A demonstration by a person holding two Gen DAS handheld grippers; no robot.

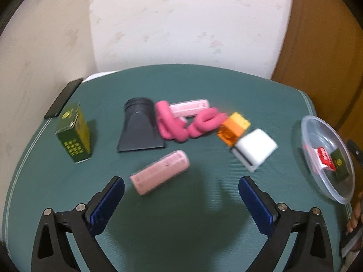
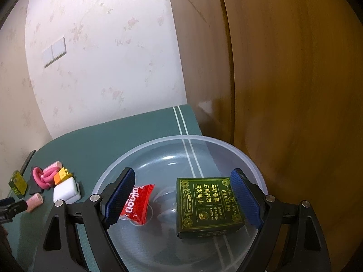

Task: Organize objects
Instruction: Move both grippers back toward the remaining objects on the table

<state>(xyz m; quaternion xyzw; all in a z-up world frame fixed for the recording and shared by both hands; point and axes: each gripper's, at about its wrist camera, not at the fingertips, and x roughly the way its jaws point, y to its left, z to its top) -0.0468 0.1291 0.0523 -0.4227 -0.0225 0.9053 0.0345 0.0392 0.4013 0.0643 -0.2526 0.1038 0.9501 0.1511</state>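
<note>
My left gripper (image 1: 181,201) is open and empty above the green mat, just in front of a pale pink case (image 1: 160,172). Beyond it lie a black nozzle (image 1: 139,128), a pink foam loop (image 1: 188,123), a second pink case (image 1: 189,107), an orange block (image 1: 233,128), a white box (image 1: 255,149) and an upright green box (image 1: 73,133). My right gripper (image 2: 183,197) is open over the clear plastic bowl (image 2: 163,149), which holds a flat green box (image 2: 207,205) and a red candy packet (image 2: 136,204). The green box lies against the right finger.
A black phone (image 1: 63,98) lies at the mat's far left edge. The bowl (image 1: 315,131) sits at the mat's right edge beside a wooden door (image 2: 295,90). Wallpapered wall stands behind the table. The left gripper shows at the far left of the right wrist view (image 2: 9,206).
</note>
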